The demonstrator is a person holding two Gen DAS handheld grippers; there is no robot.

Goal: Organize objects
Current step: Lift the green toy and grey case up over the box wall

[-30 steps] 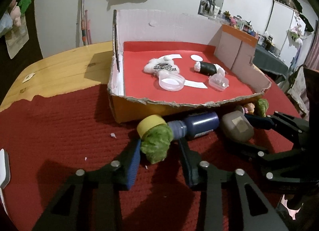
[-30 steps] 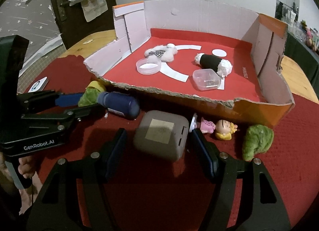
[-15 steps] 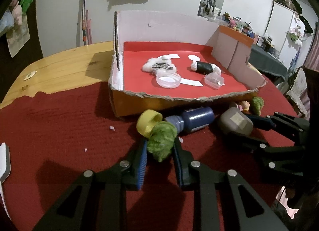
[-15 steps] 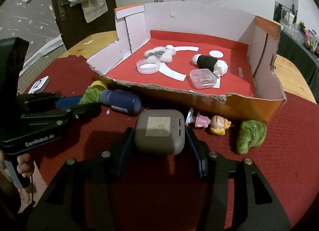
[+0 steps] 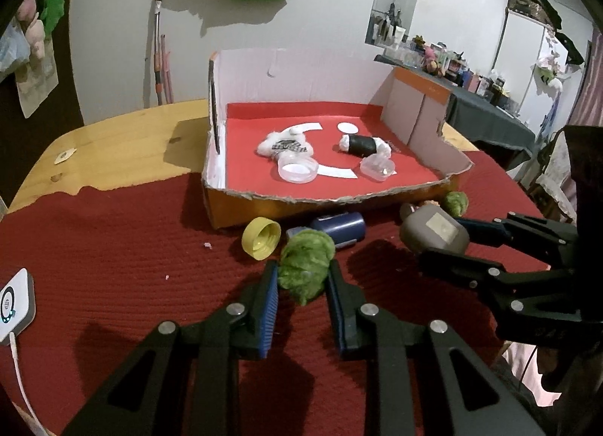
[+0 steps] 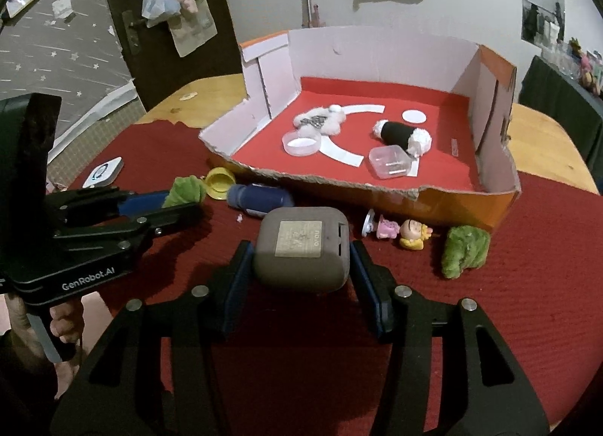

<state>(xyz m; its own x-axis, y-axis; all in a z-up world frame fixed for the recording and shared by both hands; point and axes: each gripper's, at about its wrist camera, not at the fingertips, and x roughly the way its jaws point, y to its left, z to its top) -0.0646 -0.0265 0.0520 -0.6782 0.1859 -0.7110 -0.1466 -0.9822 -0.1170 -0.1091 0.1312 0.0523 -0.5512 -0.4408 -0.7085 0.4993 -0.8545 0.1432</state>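
My left gripper is shut on a green plush toy and holds it above the red cloth; it also shows in the right wrist view. My right gripper is shut on a grey rounded case, lifted off the cloth; the case also shows in the left wrist view. The cardboard box with a red floor stands behind, holding a white plush, a black-and-white roll and two clear containers.
On the cloth in front of the box lie a yellow cap, a dark blue bottle, small figurines and a second green plush. A white device lies at the left. Bare wooden table lies beyond.
Both grippers closed on their objects and lifted them back from the box: the left on the green plush, the right on the grey case.
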